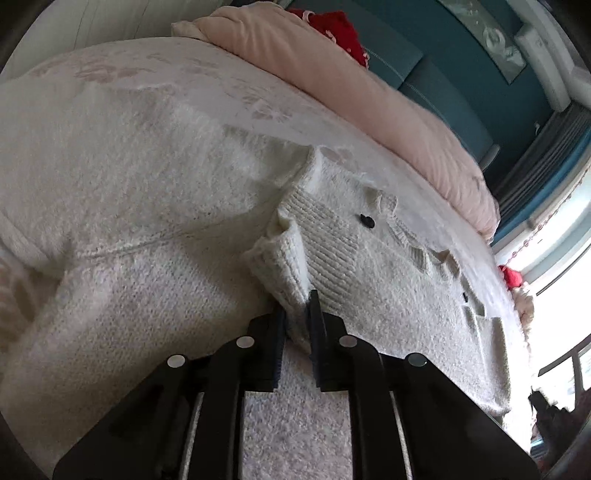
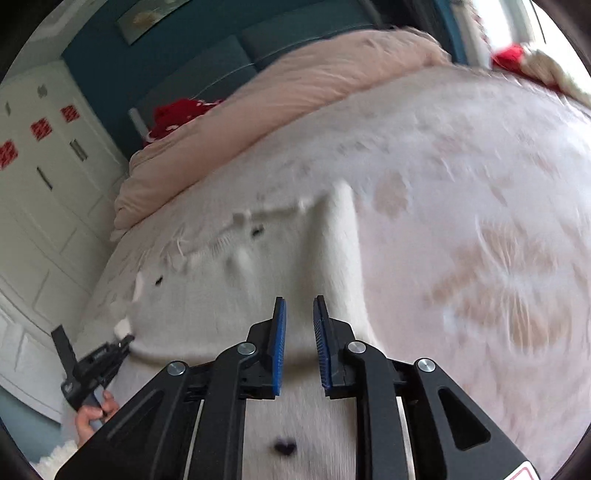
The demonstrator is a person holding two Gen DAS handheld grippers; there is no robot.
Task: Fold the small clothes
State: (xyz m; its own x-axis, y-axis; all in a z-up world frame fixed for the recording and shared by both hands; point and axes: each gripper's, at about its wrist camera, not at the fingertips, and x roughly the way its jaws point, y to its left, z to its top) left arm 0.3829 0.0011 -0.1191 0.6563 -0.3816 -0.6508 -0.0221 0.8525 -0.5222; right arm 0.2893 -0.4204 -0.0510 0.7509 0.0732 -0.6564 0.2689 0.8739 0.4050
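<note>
A white fluffy knitted cardigan [image 1: 351,240] with black buttons [image 1: 366,220] lies spread on the bed. In the left wrist view, my left gripper [image 1: 298,314] is shut on a ribbed corner [image 1: 280,266] of it, and the fold stands up between the black pads. The right wrist view is blurred. There the cardigan [image 2: 221,288] lies under my right gripper [image 2: 299,306], whose blue pads [image 2: 279,325] stand a little apart with nothing pinched between them. At its lower left a hand holds the left gripper [image 2: 107,354], which grips a white corner of the garment.
The bed has a pale flowered cover [image 1: 147,92] and a pink duvet [image 1: 332,74] bunched along its far side. A red item [image 1: 340,26] lies by the teal headboard [image 1: 424,62]. White wardrobe doors [image 2: 44,184] stand beyond the bed's edge.
</note>
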